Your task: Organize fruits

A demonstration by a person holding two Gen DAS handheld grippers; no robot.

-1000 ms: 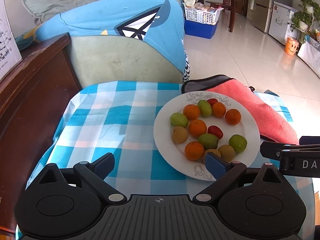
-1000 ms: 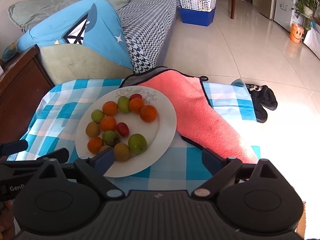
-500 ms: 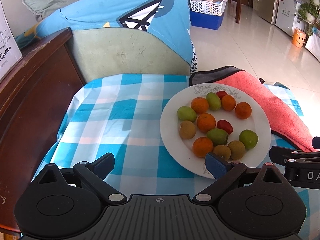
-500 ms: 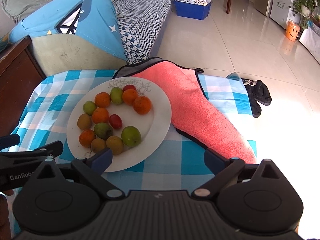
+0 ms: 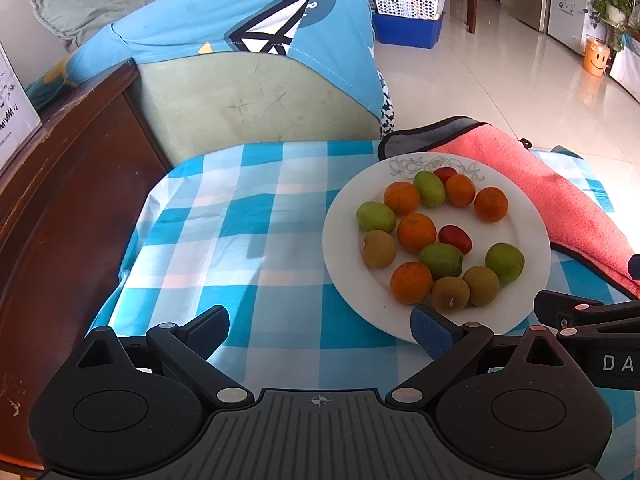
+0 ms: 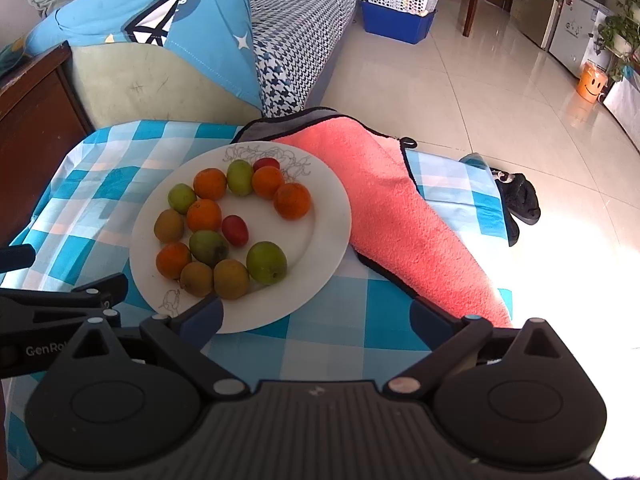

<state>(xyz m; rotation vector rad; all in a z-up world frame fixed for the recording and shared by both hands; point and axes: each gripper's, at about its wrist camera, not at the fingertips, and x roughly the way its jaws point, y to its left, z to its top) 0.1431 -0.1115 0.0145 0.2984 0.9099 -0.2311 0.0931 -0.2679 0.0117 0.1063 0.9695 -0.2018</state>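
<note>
Blue-and-white checked tabletop w/ round white ceramic plate of mixed fruits, pink terry towel beside it — pale tiled floor beyond. Left tool & right tool both spread wide, empty.

The blue-and-white checked tabletop lies bare left of the round white plate, giving a wide lane for the left tool, whose jaws stand spread. A dark wooden cabinet walls that lane's left side, and a pale green sofa arm blocks the far edge. Right of the plate, a crumpled coral-pink towel covers the cloth; only a bare checked strip remains before the right tool, also spread wide.
</note>
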